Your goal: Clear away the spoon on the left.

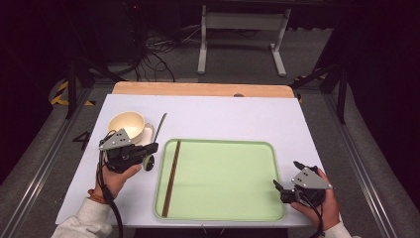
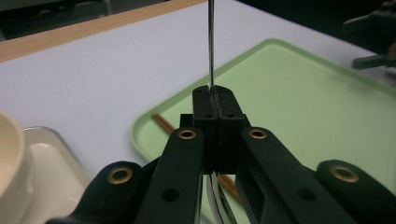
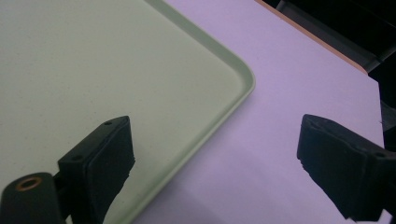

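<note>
Left of the tray (image 1: 220, 213) edge, my left gripper (image 2: 215, 95) clamps a thin metal utensil handle (image 2: 211, 42). Right gripper (image 3: 212, 154) straddles the tray's corner, jaws wide apart, holding nothing.

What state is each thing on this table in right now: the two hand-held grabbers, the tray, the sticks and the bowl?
left gripper: shut on a thin metal utensil, which points away from the jaws.
right gripper: open, nothing between its jaws, at the tray's corner.
green tray: flat on the table, holding only the chopsticks.
chopsticks: lying together along the tray's left side.
cream bowl: upright, looks empty.
</note>
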Demonstrator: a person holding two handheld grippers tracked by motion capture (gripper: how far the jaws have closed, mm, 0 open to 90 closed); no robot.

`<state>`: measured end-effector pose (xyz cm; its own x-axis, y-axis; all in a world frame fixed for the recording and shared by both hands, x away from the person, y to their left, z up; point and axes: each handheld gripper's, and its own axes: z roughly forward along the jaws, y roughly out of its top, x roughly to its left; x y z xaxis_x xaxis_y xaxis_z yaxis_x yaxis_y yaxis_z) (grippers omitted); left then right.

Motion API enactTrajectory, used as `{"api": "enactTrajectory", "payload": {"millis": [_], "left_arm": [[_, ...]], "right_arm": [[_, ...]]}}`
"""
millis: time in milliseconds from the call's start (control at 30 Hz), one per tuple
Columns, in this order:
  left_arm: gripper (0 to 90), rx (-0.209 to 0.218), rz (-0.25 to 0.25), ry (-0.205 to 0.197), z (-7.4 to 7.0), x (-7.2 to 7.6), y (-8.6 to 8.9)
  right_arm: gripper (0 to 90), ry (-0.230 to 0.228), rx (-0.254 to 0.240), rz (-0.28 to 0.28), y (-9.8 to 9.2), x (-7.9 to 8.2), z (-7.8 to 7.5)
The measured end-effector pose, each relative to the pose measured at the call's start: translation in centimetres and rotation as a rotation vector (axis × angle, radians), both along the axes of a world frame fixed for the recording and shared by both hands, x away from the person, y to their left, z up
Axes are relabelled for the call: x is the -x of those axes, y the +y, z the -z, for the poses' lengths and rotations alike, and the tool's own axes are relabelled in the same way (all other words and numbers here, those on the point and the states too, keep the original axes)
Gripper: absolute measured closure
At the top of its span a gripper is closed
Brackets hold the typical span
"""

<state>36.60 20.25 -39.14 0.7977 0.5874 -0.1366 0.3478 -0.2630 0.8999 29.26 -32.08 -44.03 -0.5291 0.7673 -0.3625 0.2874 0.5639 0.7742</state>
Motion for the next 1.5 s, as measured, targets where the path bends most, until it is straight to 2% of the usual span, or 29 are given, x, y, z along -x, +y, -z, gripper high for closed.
{"api": "enactTrajectory", "payload": {"millis": [133,267,333,467,533,600,633,667,767,800,867,1000,1067,1333,1367,1500], "left_arm": [[90.0,0.001,0.025,0.008,0.3,0.8,-1.0],[90.0,-0.029,0.061,0.010,0.6,1.1,-2.3],[89.9,-0.019,0.076,0.022,0.8,1.1,-2.8],[89.9,-0.047,0.106,0.040,1.4,1.2,-3.7],[89.9,-0.054,0.101,0.042,1.7,1.4,-4.1],[89.9,-0.037,0.102,0.069,2.1,1.6,-4.5],[89.9,-0.042,0.104,0.075,2.3,1.8,-4.7],[89.9,-0.057,0.111,0.069,2.3,1.8,-4.8],[89.9,-0.054,0.123,0.075,2.5,2.3,-5.1],[89.9,-0.048,0.130,0.091,2.7,2.5,-5.3],[89.9,-0.065,0.137,0.085,2.9,2.8,-5.6],[89.8,-0.095,0.161,0.107,3.6,3.5,-6.3],[89.8,-0.094,0.178,0.127,4.0,3.8,-6.6],[89.6,-0.124,0.222,0.181,5.3,4.1,-7.7],[89.5,-0.142,0.226,0.178,5.3,4.2,-7.9],[89.3,-0.146,0.232,0.183,5.5,4.1,-7.9]], "right_arm": [[11.4,0.005,0.003,0.003,0.0,-0.1,0.1],[11.4,0.009,0.000,0.004,0.0,-0.2,0.2],[11.4,0.017,0.008,0.001,0.0,-0.2,0.3],[11.3,0.017,0.010,0.000,0.1,-0.2,0.3],[11.3,0.019,0.009,0.000,0.0,-0.2,0.4],[11.2,0.029,0.015,-0.002,0.0,-0.3,0.4],[11.2,0.034,0.018,-0.004,0.0,-0.3,0.5],[11.2,0.034,0.019,-0.004,0.0,-0.3,0.5],[11.2,0.037,0.022,-0.008,0.0,-0.3,0.5],[11.1,0.038,0.023,-0.007,0.0,-0.3,0.5],[11.1,0.042,0.026,-0.007,0.0,-0.3,0.6],[11.1,0.047,0.029,-0.006,0.1,-0.4,0.6],[11.1,0.043,0.027,-0.004,0.1,-0.4,0.6],[11.1,0.044,0.029,-0.006,0.1,-0.4,0.6],[11.1,0.045,0.029,-0.006,0.1,-0.4,0.6],[11.0,0.046,0.028,-0.004,0.0,-0.4,0.6]]}}
